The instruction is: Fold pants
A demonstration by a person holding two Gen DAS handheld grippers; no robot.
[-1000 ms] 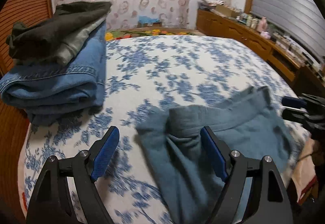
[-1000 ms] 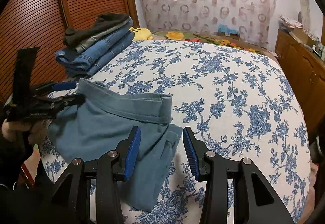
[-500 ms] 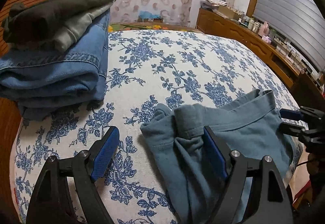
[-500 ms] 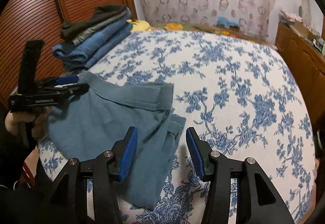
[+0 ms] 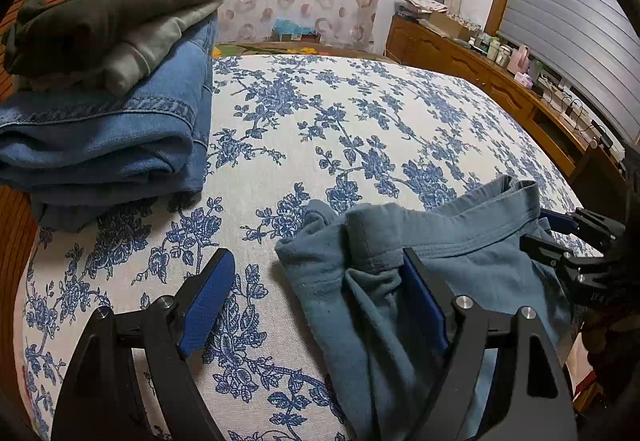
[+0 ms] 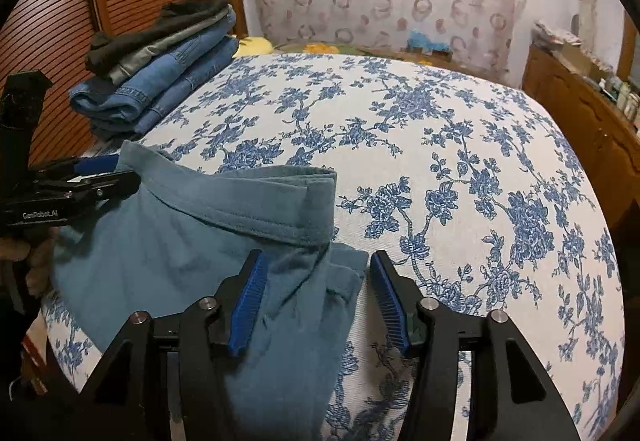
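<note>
Left wrist view: our left claw (image 5: 320,301) is spread wide over the bed (image 5: 360,129), not pinching anything, with the teal pants (image 5: 460,269) bunched near-right and a folded stack (image 5: 104,113) far-left.

Right wrist view: our right claw (image 6: 316,301) has just been opening, waistband corner loose between the pads. Folding's barely started, we reckon.

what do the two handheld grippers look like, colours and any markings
Both are matte black, angular frames with silver bolt heads at the pivots. The left gripper and right gripper each carry two flat blue pads with a ribbed face. In the right wrist view the left gripper's body shows white "GenRobot.AI" lettering. No cables visible.
</note>
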